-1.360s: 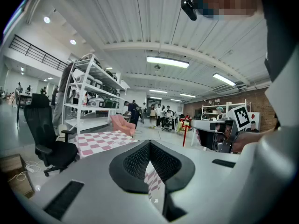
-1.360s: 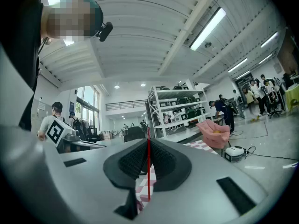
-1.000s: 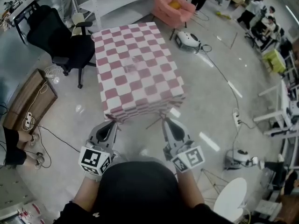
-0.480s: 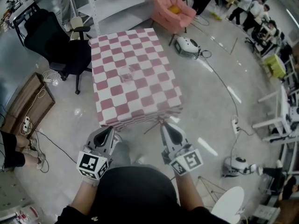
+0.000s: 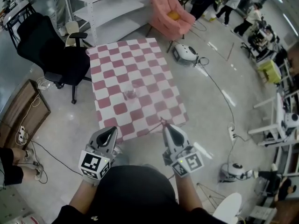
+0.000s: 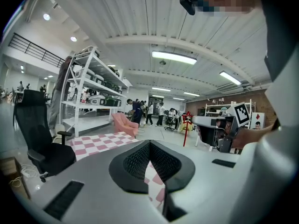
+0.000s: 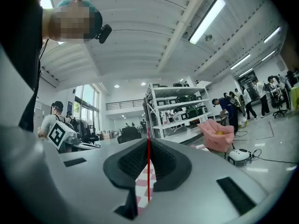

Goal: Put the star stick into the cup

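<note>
A clear cup (image 5: 131,94) stands near the middle of the table with the pink-and-white checked cloth (image 5: 112,62). My right gripper (image 5: 166,126) hovers at the table's near right edge, shut on the thin red star stick (image 7: 149,171). The stick runs upright between its pads (image 7: 161,160). In the left gripper view the red star (image 6: 188,117) shows atop its stick at the right. My left gripper (image 5: 113,129) is level with the right one at the near left edge. It is shut and holds nothing (image 6: 149,143).
A black office chair (image 5: 51,45) stands left of the table, with a white shelf unit (image 5: 107,3) behind and a pink armchair (image 5: 170,8) at the back right. A white floor device (image 5: 187,54), cables and a wooden cabinet (image 5: 21,108) surround the table. People stand far right.
The table has come closer to both grippers, whose tips now reach its near edge. The cup shows more plainly. Both grippers stay shut, the stick still in the right one.
</note>
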Action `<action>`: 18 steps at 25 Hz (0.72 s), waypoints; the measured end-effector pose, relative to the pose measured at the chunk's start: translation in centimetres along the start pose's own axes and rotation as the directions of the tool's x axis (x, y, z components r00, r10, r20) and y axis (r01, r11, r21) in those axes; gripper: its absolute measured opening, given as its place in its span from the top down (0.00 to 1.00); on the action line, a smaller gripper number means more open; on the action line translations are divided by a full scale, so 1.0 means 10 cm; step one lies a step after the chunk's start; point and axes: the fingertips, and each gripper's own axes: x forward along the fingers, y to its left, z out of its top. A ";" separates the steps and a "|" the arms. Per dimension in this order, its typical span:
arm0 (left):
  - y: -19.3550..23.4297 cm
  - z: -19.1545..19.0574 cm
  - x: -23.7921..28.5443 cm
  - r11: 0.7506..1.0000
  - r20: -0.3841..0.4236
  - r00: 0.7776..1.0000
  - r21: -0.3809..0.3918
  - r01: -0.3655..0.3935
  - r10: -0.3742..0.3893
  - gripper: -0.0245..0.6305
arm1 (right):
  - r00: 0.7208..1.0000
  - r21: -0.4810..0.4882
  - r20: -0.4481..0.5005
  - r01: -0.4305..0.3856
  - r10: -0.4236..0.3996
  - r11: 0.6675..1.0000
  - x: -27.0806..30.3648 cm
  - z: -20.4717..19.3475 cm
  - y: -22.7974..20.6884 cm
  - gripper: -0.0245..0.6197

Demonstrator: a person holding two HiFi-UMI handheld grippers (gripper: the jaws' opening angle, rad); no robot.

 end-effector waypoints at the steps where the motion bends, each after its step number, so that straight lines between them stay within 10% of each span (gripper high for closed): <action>1: 0.10 0.02 0.04 1.000 0.002 1.000 0.001 0.006 -0.006 0.90 | 1.000 -0.005 0.006 0.005 -0.005 1.000 0.11 0.02 -0.01 0.92; 18: 0.98 0.13 0.31 0.996 -0.004 0.997 -0.034 -0.078 0.078 0.90 | 0.997 -0.041 0.028 -0.073 0.075 0.996 1.31 0.28 -0.15 0.92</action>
